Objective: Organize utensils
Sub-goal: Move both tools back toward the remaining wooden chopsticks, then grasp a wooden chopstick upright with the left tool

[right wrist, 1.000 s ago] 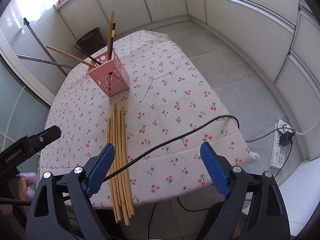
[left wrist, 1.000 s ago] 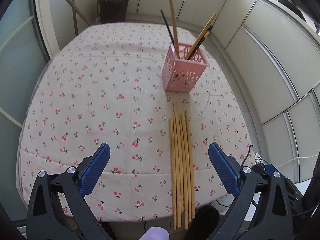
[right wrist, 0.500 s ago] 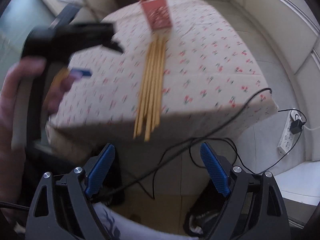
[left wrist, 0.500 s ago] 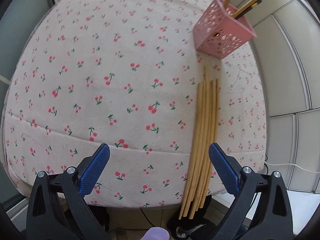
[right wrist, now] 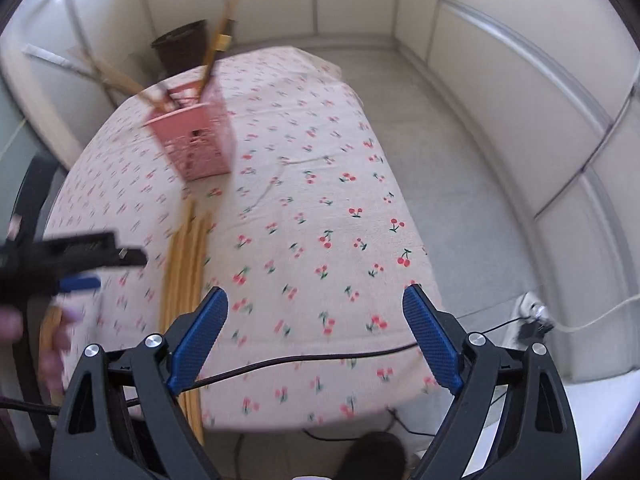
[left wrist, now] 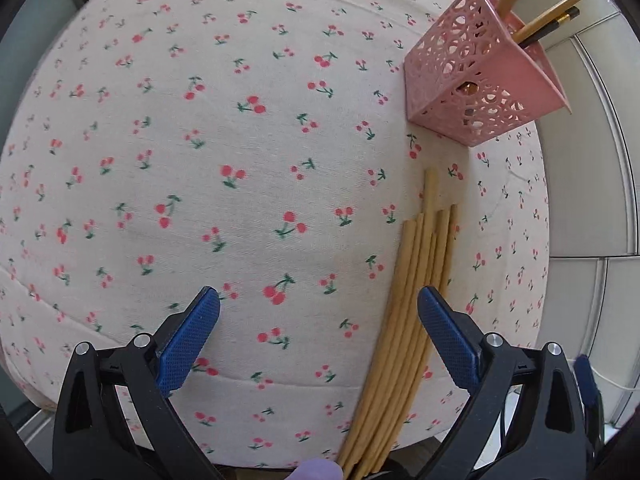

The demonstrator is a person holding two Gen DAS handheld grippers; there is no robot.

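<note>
We see our left gripper [left wrist: 319, 320] low in the left wrist view, with its blue fingers [left wrist: 188, 338] spread wide apart and nothing between them. It hangs over the cherry tablecloth [left wrist: 200, 160]. A bunch of light wooden chopsticks [left wrist: 416, 280] lies flat on the cloth at the lower right of the frame, side by side, and their near ends stick out past the table edge. The right blue finger is just beside them, but we cannot tell if it touches them. At the upper right stands a pink basket [left wrist: 476, 92] with holes in its walls. More chopsticks [left wrist: 552, 16] lean inside it.

In the right wrist view, our right gripper [right wrist: 315, 334] is also wide open and holds nothing. A black cable [right wrist: 304, 360] runs across the cloth near the bottom. The pink basket sits at the upper left, blurry.
</note>
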